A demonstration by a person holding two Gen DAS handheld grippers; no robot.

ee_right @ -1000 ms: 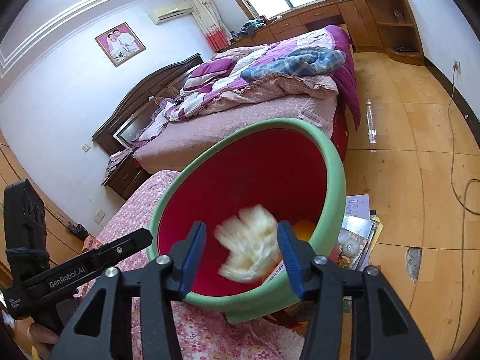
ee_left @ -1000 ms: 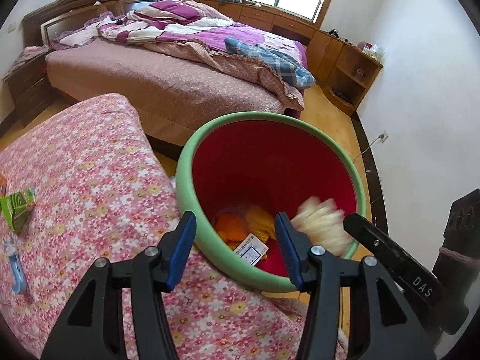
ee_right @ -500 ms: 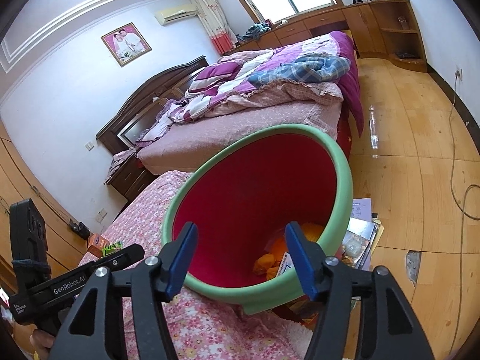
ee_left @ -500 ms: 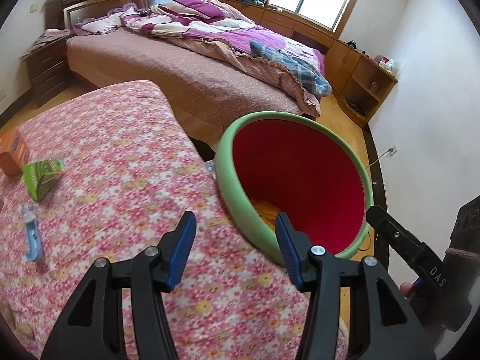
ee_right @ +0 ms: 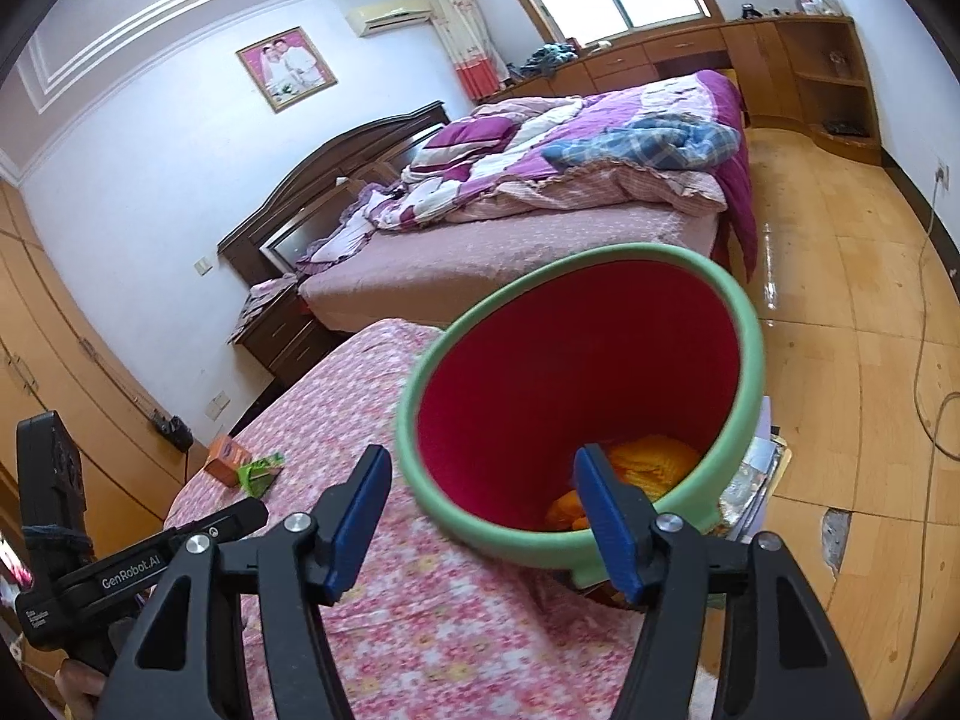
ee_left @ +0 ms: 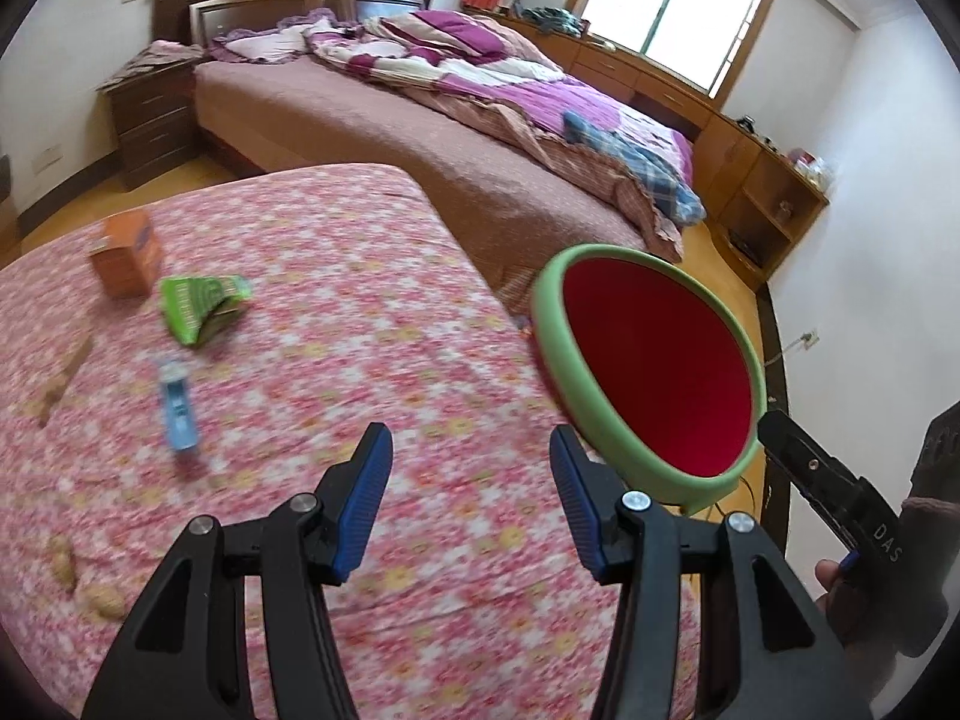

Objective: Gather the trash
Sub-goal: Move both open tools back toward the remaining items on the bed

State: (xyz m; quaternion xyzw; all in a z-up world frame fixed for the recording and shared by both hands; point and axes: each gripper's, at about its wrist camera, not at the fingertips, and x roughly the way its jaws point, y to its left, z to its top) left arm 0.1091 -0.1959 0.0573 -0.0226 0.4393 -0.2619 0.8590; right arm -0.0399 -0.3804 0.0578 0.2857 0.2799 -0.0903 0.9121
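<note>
Between the left gripper [ee_left: 471, 501] fingers, spread and empty, lay flowered surface [ee_left: 336, 324]. The right gripper [ee_right: 480, 522] was likewise released. The green-rimmed bin [ee_right: 741, 324] stood off the surface's edge, holding orange scraps [ee_right: 651, 456]. Green packet [ee_left: 201, 306], orange box [ee_left: 126, 252] and blue tube [ee_left: 178, 408] lay apart, unobstructed.

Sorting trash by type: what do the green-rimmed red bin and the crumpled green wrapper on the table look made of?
Green-rimmed red bin: likely moulded plastic, with a smooth, thick rolled rim. Crumpled green wrapper: thin printed film or paper, creased; blur leaves it open.
</note>
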